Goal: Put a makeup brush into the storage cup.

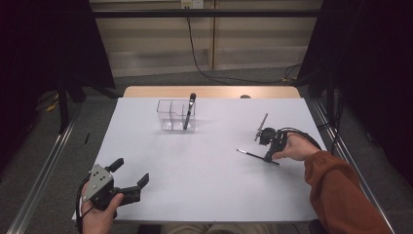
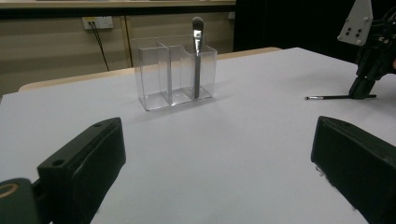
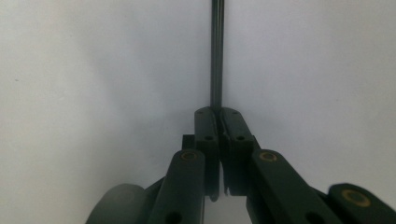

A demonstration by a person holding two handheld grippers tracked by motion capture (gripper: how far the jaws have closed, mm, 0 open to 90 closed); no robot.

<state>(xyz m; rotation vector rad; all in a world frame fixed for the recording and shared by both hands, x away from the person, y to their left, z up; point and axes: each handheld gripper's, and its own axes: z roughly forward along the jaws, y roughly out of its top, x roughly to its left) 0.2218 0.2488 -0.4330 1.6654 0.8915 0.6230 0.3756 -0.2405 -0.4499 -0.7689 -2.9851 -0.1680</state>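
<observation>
Your right gripper (image 1: 269, 155) has its fingers (image 3: 208, 135) clamped on the thin brush (image 1: 257, 156) lying on the tabletop (image 1: 204, 165). Your left gripper (image 1: 130, 174) at 7 o'clock gapes wide, empty, with bare room toward the clear organizer (image 1: 176, 115) at 12.

Brush (image 1: 189, 111) stands in organizer (image 1: 168, 117), left of thin brush (image 1: 257, 156) on table (image 1: 204, 175)

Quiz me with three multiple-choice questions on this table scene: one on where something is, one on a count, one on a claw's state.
1. Where does the upright brush stand?
A. in the clear organizer
B. flat on the table
C. in the left claw

2. How many brushes are in the organizer?
A. none
B. one
C. three

3. How is the right claw?
A. wide open
B. shut on the thin brush
C. shut on nothing

A: it rises from the right-hand compartment.
B: a single handle.
B: the jaws pinch the thin brush's stem.
</observation>
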